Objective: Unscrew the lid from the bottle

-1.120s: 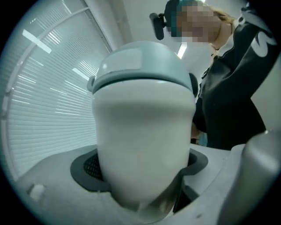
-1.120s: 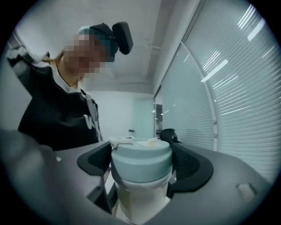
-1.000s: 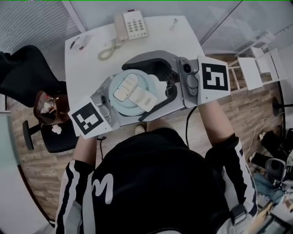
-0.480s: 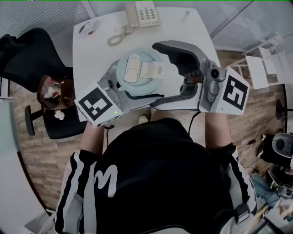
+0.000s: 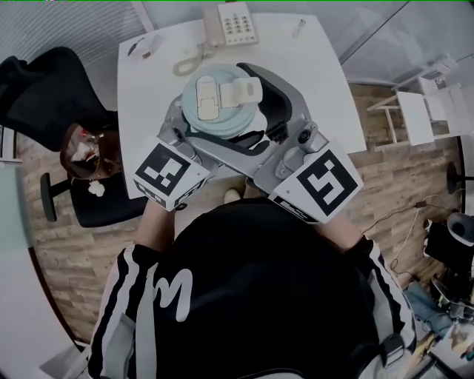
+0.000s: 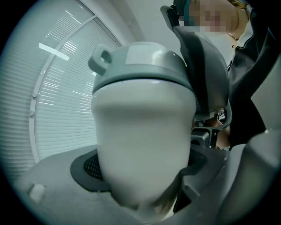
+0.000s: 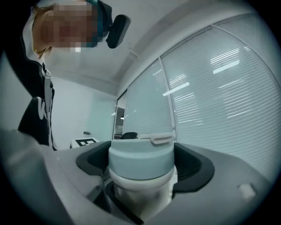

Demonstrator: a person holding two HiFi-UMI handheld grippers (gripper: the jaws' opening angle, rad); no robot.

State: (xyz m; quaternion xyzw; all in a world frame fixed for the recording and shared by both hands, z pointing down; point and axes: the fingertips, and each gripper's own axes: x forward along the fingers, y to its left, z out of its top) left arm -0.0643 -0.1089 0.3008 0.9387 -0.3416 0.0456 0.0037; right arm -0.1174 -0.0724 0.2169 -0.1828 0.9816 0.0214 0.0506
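1. The bottle (image 6: 142, 136) is held up in the air over the white surface (image 5: 148, 96), at about 12 o'clock from the person in the head view. It does not appear to rest on the surface.
2. The left gripper (image 6: 140, 191) is closed around the bottle's white body. Its dark pads press in on both sides low down, and it acts as the anchor.
3. The right gripper (image 7: 140, 178) is clamped on the pale blue lid (image 7: 139, 160), with one pad at 9 o'clock of the lid and the other at 3 o'clock. The flip tab shows on the lid's top.
4. In the head view, the left gripper's marker cube is at 7 o'clock of the lid and the right one's at 4 o'clock. The two grippers cross close under the bottle.
5. Progress: the lid is still on. The right gripper view shows it sitting down on the white collar with no open gap, so it is not free. How many turns are done cannot be read from here.
6. Left to do, as I judge it: turn the lid further against the held body until the thread lets go, then lift it clear.
7. A phone (image 5: 237, 22) lies on the surface at 12 o'clock of the bottle, well apart.
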